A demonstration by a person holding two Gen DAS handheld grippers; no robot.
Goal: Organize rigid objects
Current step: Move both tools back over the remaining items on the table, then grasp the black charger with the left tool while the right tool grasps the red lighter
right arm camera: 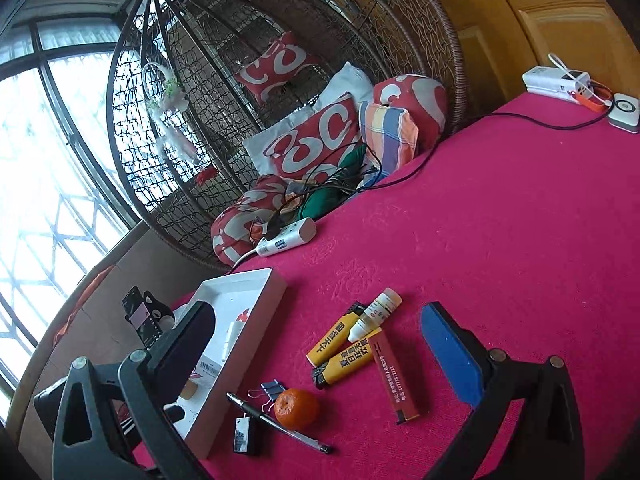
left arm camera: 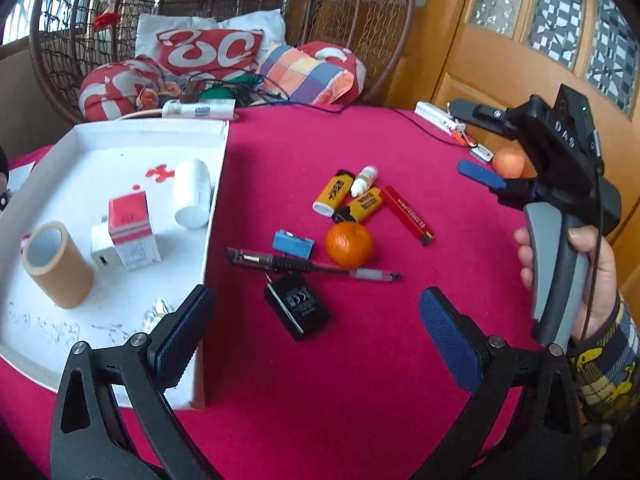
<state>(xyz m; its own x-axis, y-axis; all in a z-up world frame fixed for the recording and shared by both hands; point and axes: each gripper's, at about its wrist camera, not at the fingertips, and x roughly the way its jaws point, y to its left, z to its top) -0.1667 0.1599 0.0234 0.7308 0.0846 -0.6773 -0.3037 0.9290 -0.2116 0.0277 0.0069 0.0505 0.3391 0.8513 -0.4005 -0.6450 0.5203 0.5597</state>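
Loose items lie on the red cloth: two yellow lighters (left arm camera: 333, 193), a red lighter (left arm camera: 409, 209), a small white dropper bottle (left arm camera: 363, 180), an orange (left arm camera: 349, 244), a blue binder clip (left arm camera: 292, 243), a pen (left arm camera: 312, 267) and a black adapter (left arm camera: 297, 306). They also show in the right wrist view, with the orange (right arm camera: 297, 408) and red lighter (right arm camera: 393, 376). A white tray (left arm camera: 218, 184) at left holds a tape roll (left arm camera: 56, 266), a red-white box (left arm camera: 132, 232) and a white bottle (left arm camera: 193, 193). My left gripper (left arm camera: 316, 340) is open above the adapter. My right gripper (right arm camera: 320, 360) is open and empty over the lighters; it shows in the left wrist view (left arm camera: 476, 140).
A power strip (left arm camera: 199, 109) with cables lies at the table's far edge. A second orange (left arm camera: 509, 162), a white power bank (right arm camera: 556, 82) and a small white device (right arm camera: 625, 111) sit at the far right. A wicker hanging chair (right arm camera: 280, 80) with cushions stands behind the table.
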